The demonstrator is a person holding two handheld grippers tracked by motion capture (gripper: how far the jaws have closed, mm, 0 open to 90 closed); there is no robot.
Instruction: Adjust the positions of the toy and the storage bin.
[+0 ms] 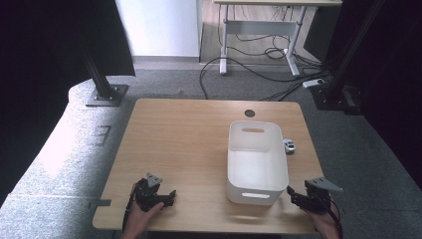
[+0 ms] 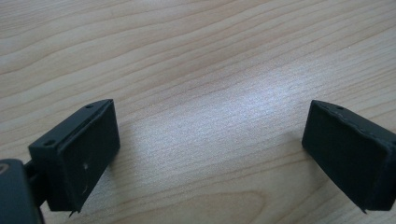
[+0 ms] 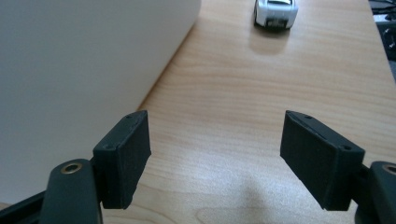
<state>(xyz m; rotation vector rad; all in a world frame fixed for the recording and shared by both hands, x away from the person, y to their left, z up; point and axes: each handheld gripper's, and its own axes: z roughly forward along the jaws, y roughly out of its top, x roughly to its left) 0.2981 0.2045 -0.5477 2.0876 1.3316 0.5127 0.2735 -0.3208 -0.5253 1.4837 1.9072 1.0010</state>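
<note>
— Jaws first: how do they stand on the left gripper (image 1: 169, 198)?

— Wide apart and holding nothing. In the left gripper view only bare wood of the table (image 2: 210, 70) lies between and ahead of them, and they sit low over it.

— Where is that gripper in the high view?

— Near the front edge of the table, well to the left of the white bin (image 1: 256, 162), with the person's hand beneath it.

— And the bin itself?

— It stands on the right half of the table, between the two grippers. In the right gripper view its white wall (image 3: 84, 70) rises just beside the left jaw and runs on ahead of it.

— What about the right gripper (image 1: 293, 195)?

— Its jaws are spread wide too, with nothing gripped. It sits by the front right corner of the bin.

— Anything ahead of those jaws?

— A small white toy car (image 3: 275, 14), well ahead and straight beyond the gap between them, on the wood just to the right of the bin's far end. It is apart from both jaws. In the high view it sits close beside the bin wall.
</note>
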